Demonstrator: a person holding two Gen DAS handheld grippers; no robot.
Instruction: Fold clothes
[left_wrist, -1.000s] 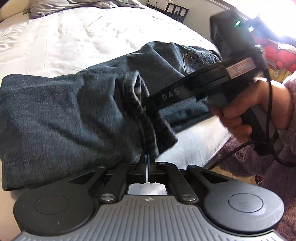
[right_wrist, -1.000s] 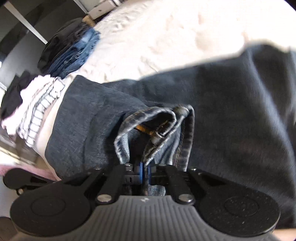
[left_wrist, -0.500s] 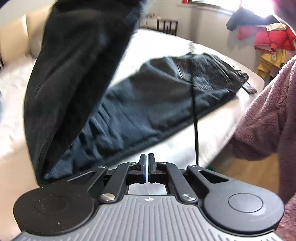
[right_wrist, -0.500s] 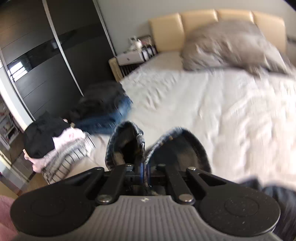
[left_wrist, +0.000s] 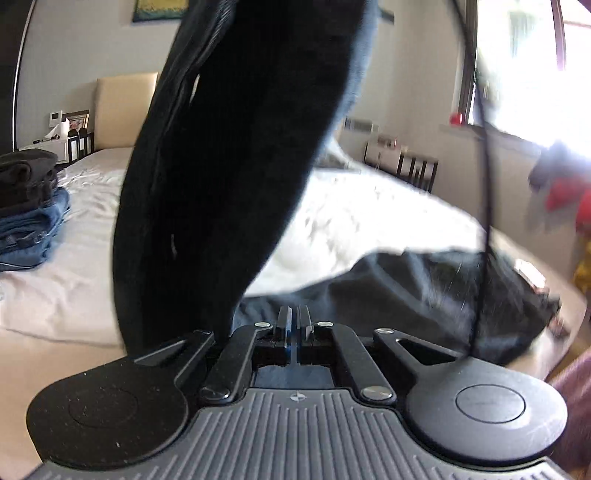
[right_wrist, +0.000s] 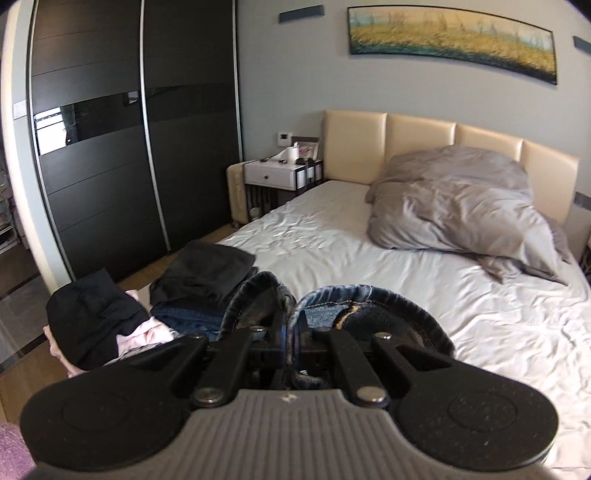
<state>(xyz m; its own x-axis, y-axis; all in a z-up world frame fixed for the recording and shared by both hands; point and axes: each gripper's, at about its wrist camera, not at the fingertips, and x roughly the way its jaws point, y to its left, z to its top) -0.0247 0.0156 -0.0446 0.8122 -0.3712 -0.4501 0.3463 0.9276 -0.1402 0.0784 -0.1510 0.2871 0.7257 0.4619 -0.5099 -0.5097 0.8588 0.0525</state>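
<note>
Above the bed (right_wrist: 332, 236), right gripper (right_wrist: 291, 332) fingers pinch jeans (right_wrist: 351, 310); left gripper (left_wrist: 294, 325) closed, empty.

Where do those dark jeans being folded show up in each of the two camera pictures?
Left wrist view: the jeans hang as a dark column from the top centre, the rest lying on the bed lower right.
Right wrist view: the jeans' hems bunch at the right gripper.
Shared landmark: the folded clothes stack.
</note>
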